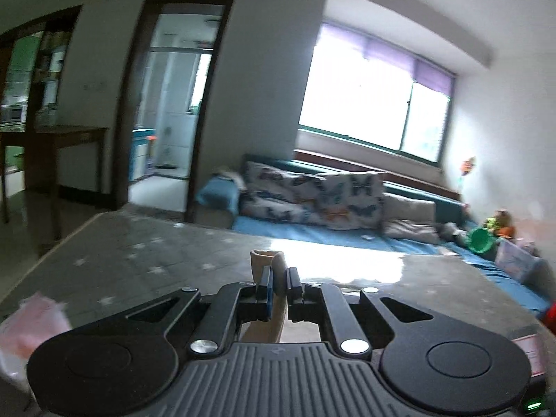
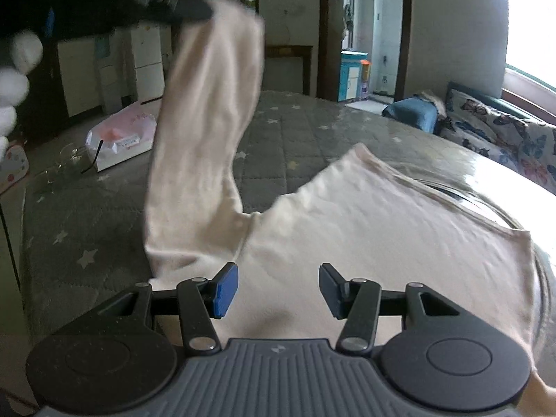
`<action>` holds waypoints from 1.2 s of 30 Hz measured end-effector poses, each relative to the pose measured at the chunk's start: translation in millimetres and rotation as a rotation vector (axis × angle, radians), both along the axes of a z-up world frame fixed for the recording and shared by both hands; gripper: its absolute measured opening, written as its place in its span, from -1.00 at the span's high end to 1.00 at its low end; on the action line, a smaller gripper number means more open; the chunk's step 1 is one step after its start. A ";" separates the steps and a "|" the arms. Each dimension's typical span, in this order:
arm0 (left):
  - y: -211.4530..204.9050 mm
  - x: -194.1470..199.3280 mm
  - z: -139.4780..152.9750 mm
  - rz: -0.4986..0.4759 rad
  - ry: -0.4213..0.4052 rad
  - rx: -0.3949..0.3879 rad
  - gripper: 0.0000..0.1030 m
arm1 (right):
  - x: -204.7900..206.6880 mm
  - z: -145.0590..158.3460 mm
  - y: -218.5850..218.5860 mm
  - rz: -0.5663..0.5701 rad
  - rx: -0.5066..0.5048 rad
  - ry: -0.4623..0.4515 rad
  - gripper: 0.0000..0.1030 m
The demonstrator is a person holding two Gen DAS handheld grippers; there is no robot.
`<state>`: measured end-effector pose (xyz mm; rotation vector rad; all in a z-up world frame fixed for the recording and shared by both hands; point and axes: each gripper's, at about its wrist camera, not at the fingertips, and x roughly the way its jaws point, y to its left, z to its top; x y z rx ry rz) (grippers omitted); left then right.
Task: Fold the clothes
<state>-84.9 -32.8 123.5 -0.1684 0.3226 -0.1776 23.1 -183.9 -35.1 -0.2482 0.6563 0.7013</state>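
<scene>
Butterfly-print cushions (image 1: 312, 194), green bucket (image 1: 481, 239), pink-white box (image 2: 121, 137)

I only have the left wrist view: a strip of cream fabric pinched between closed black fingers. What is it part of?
Observer: It is the sleeve of a cream long-sleeved top spread on the grey star-patterned quilted surface.
Operator: Is the sleeve off the surface?
Observer: Yes, the left gripper holds its cuff end high, the sleeve hanging down to the shoulder.
Operator: And the right gripper?
Observer: The right gripper is open above the top's body, gripping nothing.
</scene>
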 end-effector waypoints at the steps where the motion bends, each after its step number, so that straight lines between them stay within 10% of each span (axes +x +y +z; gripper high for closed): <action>1: -3.6 -0.1 2.7 -0.015 -0.007 0.000 0.84 | 1.7 -0.8 3.7 0.006 -0.003 0.003 -0.02; 21: -59.0 16.8 14.6 -0.212 -0.006 -0.038 0.84 | 3.7 -5.1 14.2 0.059 0.080 0.054 -0.05; 36: -95.5 34.1 -48.3 -0.383 0.179 0.005 0.75 | -2.9 7.1 -123.3 -0.325 0.222 0.093 -0.07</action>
